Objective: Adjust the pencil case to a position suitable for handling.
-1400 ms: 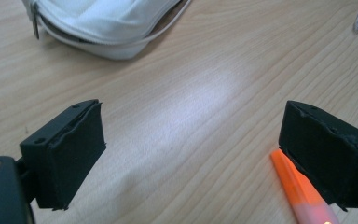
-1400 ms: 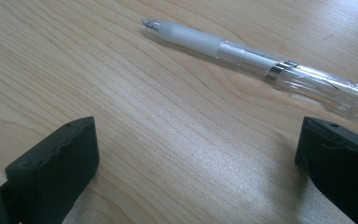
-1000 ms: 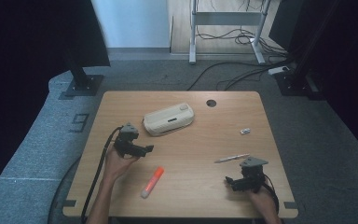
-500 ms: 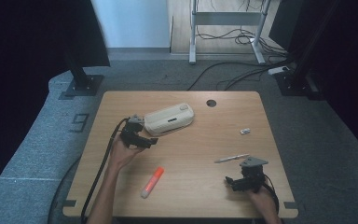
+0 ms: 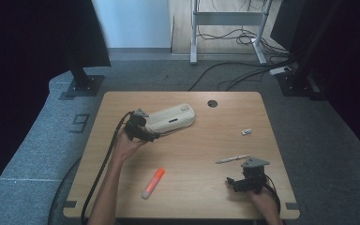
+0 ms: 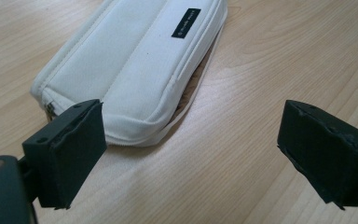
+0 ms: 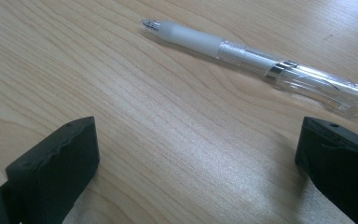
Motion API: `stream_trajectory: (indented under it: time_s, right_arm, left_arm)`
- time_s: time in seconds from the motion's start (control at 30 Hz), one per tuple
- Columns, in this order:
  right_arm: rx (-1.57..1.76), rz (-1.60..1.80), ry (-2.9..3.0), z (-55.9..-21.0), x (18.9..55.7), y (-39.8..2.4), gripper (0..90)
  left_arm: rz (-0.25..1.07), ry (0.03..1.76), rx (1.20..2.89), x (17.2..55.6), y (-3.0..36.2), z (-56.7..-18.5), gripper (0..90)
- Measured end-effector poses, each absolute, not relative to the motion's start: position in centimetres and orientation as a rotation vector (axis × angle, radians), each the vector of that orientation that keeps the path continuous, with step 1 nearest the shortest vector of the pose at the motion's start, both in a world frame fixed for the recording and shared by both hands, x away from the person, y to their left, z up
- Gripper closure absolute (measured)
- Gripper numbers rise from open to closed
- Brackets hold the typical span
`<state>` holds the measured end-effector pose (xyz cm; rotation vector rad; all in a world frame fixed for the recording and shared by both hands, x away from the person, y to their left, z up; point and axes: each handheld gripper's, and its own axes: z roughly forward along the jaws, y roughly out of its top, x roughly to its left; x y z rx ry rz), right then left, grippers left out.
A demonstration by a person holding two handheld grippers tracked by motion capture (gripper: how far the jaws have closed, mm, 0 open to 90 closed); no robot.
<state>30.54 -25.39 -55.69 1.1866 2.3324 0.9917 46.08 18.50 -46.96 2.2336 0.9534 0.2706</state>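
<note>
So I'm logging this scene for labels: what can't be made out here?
- Print on the pencil case's black label: too small, left gripper view.
- Pen's rear end: cut off by the right edge, right gripper view.
- Small white item: too small to identify, high view.
- Case's contents: its fabric hides them.
- Orange marker's print: too small, high view.

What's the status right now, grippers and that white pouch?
Left gripper open, at the near end of white pouch, not gripping. Right gripper open, beside clear pen. Orange marker lies apart, nothing blocking.
</note>
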Motion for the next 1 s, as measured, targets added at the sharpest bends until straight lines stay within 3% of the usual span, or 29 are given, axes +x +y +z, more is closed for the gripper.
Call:
stream_trajectory:
  time_s: [0.6,1.0]
  right_arm:
    - [1.182,0.992,2.333,-55.7,30.6,-25.4,0.0]
    - [1.182,0.992,2.332,-55.7,30.6,-25.4,0.0]
  left_arm:
    - [0.205,0.92,2.269,49.9,16.3,-47.2,9.3]
    - [0.17,0.941,2.279,51.8,15.8,-49.5,14.5]
